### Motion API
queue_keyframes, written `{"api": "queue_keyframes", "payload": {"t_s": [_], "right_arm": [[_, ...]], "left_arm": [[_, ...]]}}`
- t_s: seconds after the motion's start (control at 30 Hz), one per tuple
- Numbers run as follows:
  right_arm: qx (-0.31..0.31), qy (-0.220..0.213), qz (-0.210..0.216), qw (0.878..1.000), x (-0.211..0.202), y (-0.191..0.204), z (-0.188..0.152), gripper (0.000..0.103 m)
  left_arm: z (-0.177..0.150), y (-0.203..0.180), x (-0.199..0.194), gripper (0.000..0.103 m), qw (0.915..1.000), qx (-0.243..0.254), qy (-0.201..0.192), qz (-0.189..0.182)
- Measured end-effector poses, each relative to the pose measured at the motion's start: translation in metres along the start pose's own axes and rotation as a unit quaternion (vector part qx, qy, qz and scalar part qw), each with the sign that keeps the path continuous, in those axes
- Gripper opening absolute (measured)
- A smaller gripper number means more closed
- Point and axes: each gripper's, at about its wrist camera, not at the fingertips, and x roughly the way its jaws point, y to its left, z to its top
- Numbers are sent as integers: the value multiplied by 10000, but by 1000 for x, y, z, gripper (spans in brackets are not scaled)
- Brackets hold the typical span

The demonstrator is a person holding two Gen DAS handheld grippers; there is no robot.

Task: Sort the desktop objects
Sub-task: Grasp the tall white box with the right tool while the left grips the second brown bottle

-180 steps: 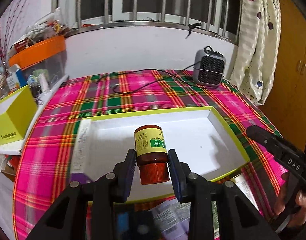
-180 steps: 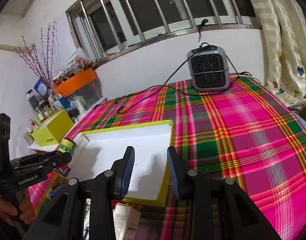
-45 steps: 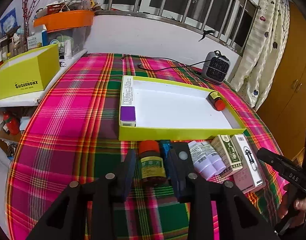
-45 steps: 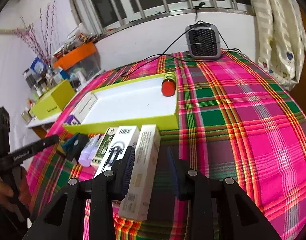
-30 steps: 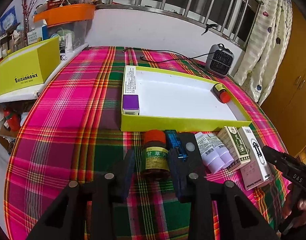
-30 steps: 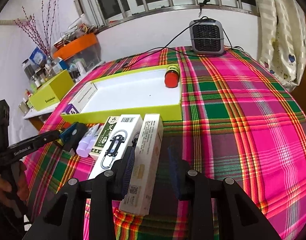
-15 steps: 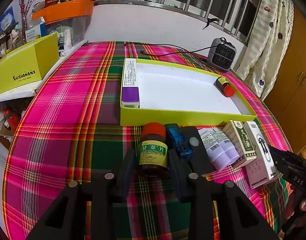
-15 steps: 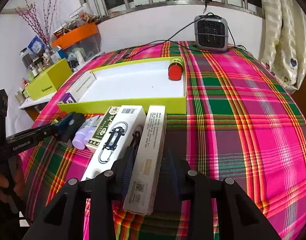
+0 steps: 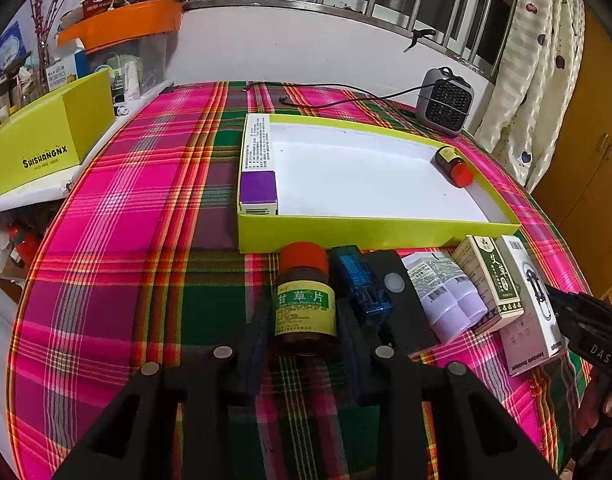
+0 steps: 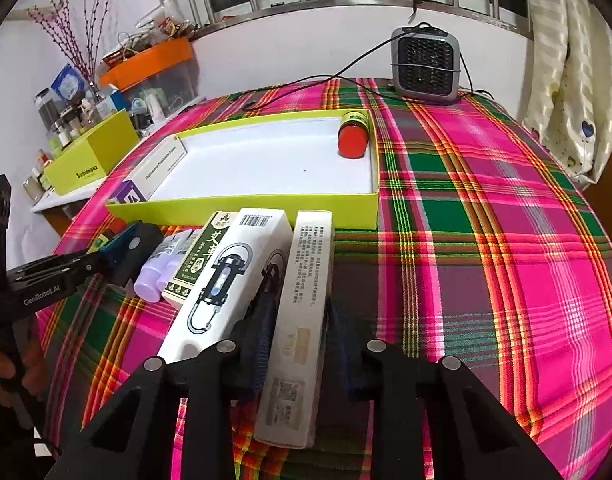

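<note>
A yellow-green tray point(image 9: 346, 236) with a white floor holds a purple-ended white box point(image 9: 258, 164) at its left wall and a lying brown red-capped bottle point(image 9: 454, 166) at its right. My left gripper point(image 9: 304, 320) is shut on a second brown red-capped bottle point(image 9: 305, 304) lying on the plaid cloth in front of the tray. My right gripper point(image 10: 298, 320) straddles a long white box point(image 10: 302, 312), its jaws close to the sides; contact is unclear. The tray also shows in the right wrist view point(image 10: 246, 208).
In front of the tray lie a blue item point(image 9: 362, 284), a black block point(image 9: 398, 296), lilac bottles point(image 9: 450, 300), a green box point(image 9: 490, 280) and a white pictured box point(image 10: 230, 280). A grey heater point(image 10: 426, 66) with its cord stands behind. A yellow box point(image 9: 46, 140) sits left.
Six seconds ago my left gripper held a bottle over the tray; that bottle now lies in it. Both grippers have since moved in around the second bottle and the long white box.
</note>
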Motion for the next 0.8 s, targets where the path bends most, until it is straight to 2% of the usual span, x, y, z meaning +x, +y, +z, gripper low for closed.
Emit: {"api": "queue_keyframes", "payload": {"t_s": [0.13, 0.57, 0.8], "right_arm": [[46, -54, -43, 10000, -5, -4, -2, 23], [162, -189, -67, 9997, -19, -9, -5, 22], [281, -459, 15, 9985, -33, -11, 2, 22]], "left_arm": [[-1, 3, -2, 32, 10000, -38, -20, 13], [1, 6, -15, 32, 9998, -107, -181, -37], [5, 4, -25, 32, 9993, -115, -331, -109]]}}
